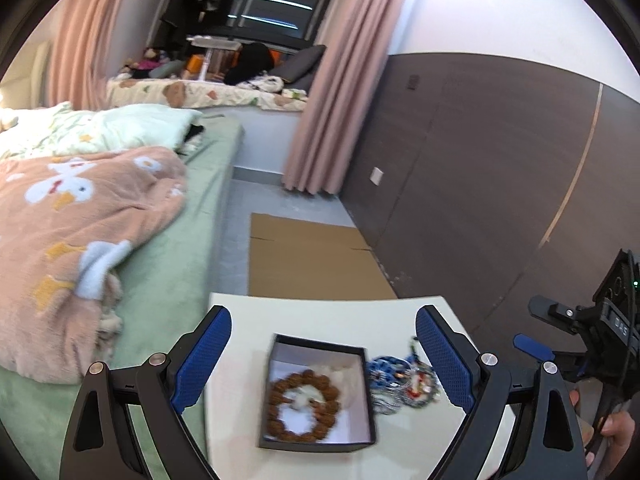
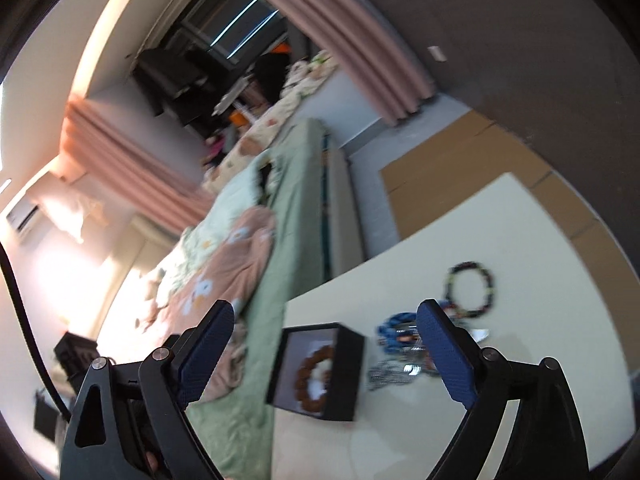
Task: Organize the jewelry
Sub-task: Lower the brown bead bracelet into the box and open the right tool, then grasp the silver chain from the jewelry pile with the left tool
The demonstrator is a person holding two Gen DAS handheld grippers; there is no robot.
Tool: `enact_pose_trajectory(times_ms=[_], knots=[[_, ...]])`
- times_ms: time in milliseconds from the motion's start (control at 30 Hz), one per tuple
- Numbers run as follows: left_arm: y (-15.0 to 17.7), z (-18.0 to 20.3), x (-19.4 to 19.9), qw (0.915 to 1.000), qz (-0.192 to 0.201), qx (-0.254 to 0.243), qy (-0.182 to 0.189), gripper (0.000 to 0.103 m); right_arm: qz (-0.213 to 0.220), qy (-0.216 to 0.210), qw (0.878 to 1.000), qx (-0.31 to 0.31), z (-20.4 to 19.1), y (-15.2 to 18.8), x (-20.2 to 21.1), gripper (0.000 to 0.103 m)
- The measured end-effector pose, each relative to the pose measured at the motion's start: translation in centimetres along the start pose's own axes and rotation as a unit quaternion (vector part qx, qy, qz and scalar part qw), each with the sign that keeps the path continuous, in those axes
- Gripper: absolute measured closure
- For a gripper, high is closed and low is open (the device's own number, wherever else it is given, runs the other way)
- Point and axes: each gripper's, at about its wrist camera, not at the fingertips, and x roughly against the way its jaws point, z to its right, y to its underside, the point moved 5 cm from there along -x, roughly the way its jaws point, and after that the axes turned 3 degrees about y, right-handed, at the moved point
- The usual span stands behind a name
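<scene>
Right now we hold both claws above a cream table (image 1: 348, 316) that stands beside a bed with a green sheet (image 1: 168, 264) and a peach blanket (image 1: 80, 216). Our left gripper (image 1: 324, 364) has its blue-padded fingers spread wide, with nothing pinched between them; through the gap we look down on a black box (image 1: 320, 392) with a pale lining. Inside that box lies a brown bead bracelet (image 1: 303, 406), curled into a ring on the box floor. Just beside the box, on its right in the left wrist view, sits a tangled pile of jewelry (image 1: 400, 384) with blue, silver and red pieces, resting on the bare tabletop. Our right gripper (image 2: 326, 360) is likewise spread wide and pinches nothing; its view is tilted, and the box and the brown bracelet show between its fingers. Beyond the pile, farther along the table, a dark bead bracelet (image 2: 472, 288) with coloured beads lies flat by itself, close to the tangle. Cardboard (image 1: 312, 256) lies on the floor past the table, below a brown wall panel (image 1: 480, 160) and a pink curtain (image 1: 340, 80).
</scene>
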Motion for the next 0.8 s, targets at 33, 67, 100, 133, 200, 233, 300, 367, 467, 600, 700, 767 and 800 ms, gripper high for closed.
enact_pose_trajectory(times_ms=[33,67,100,133,200,233,300,367,467,600,700,767,800], knots=[[0.2,0.4,-0.2,1.0000,-0.004,-0.001,0.006,0.009,0.002,0.006,1.000,-0.007,0.4,0.0,0.4,0.010],[0.5,0.8,-0.5,0.9999,-0.008,-0.002,0.012,0.009,0.001,0.012,1.000,-0.012,0.8,0.1,0.7,0.010],[0.7,1.3,-0.9,0.9998,-0.014,-0.004,0.017,0.009,-0.003,0.024,1.000,-0.013,1.2,0.1,1.0,0.010],[1.1,1.9,-1.3,0.9995,-0.021,-0.008,0.022,0.009,-0.005,0.040,0.999,-0.009,1.4,0.2,1.2,0.010],[1.5,2.7,-1.7,0.9991,-0.028,-0.013,0.029,0.009,-0.003,0.070,0.998,-0.003,2.1,0.4,2.0,0.010],[1.8,3.2,-2.0,0.9989,-0.032,-0.018,0.031,0.009,-0.004,0.073,0.997,-0.006,2.3,0.4,2.1,0.010],[2.2,4.0,-2.4,0.9984,-0.036,-0.023,0.037,0.009,-0.010,0.068,0.997,-0.026,3.5,1.0,2.6,0.010],[2.7,4.8,-3.2,0.9976,-0.045,-0.031,0.044,0.014,-0.016,0.063,0.997,-0.048,4.8,1.4,2.9,0.010],[3.7,6.3,-4.6,0.9952,-0.068,-0.047,0.051,0.026,-0.033,0.061,0.994,-0.084,6.7,1.7,2.9,0.010],[5.2,7.7,-6.4,0.9912,-0.099,-0.063,0.060,0.039,-0.032,0.073,0.991,-0.105,8.4,1.5,3.1,0.010],[6.2,8.3,-7.7,0.9888,-0.113,-0.082,0.053,0.044,-0.042,0.081,0.989,-0.115,9.2,1.5,2.8,0.013],[6.8,8.8,-8.5,0.9866,-0.122,-0.096,0.049,0.048,-0.053,0.085,0.988,-0.121,9.7,1.6,2.4,0.015],[7.1,8.9,-8.8,0.9854,-0.126,-0.103,0.048,0.049,-0.059,0.087,0.987,-0.124,10.0,1.6,2.2,0.016]])
